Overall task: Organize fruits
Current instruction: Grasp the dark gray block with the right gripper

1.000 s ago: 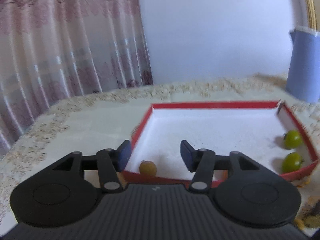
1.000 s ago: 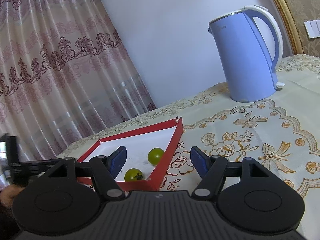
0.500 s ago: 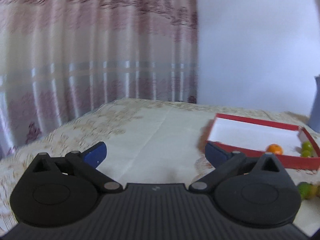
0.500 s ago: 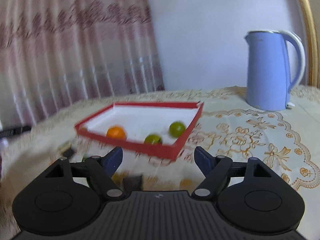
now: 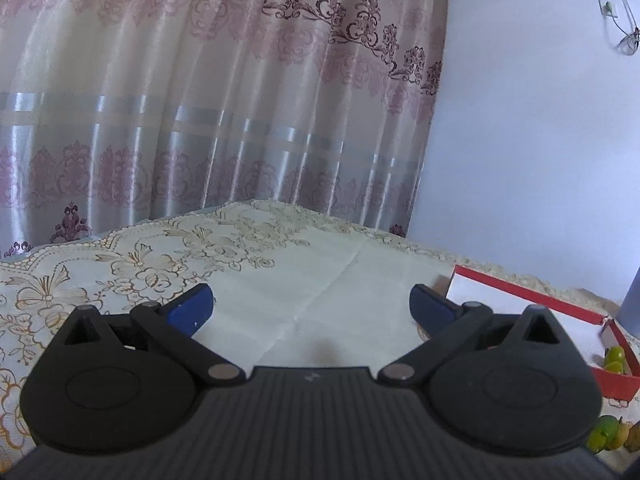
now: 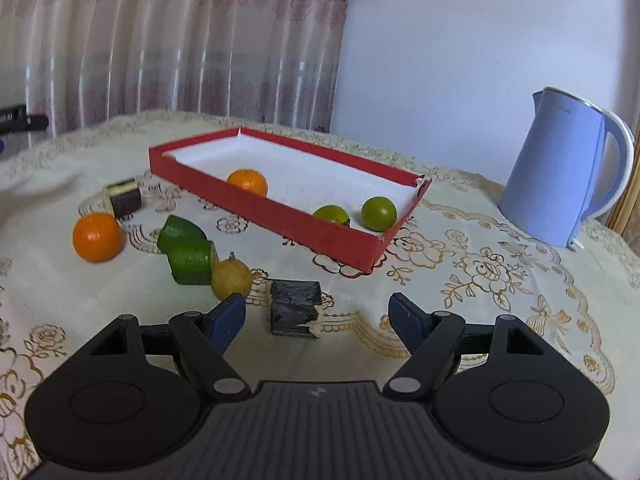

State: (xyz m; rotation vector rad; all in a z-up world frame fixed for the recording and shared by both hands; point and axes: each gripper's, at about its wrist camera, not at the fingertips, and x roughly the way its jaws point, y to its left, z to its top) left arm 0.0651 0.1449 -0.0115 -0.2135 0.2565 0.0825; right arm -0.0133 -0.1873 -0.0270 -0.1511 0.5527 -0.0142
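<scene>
In the right wrist view a red tray (image 6: 280,216) with a white floor holds an orange (image 6: 248,181) and two green fruits (image 6: 378,213). On the cloth in front of it lie another orange (image 6: 97,237), a bent green fruit (image 6: 188,250) and a small yellow fruit (image 6: 231,278). My right gripper (image 6: 316,316) is open and empty, just behind a dark block (image 6: 295,307). My left gripper (image 5: 310,306) is open and empty over bare cloth, left of the tray (image 5: 540,294).
A blue kettle (image 6: 560,172) stands at the right, behind the tray. A second dark block (image 6: 123,197) lies left of the tray. A curtain hangs behind the table's far edge. Fruit also shows at the left wrist view's lower right corner (image 5: 604,436).
Both grippers pulled back from the tray. The left one swung left and opened wider over bare cloth. The right one now looks over the loose fruits and the dark block.
</scene>
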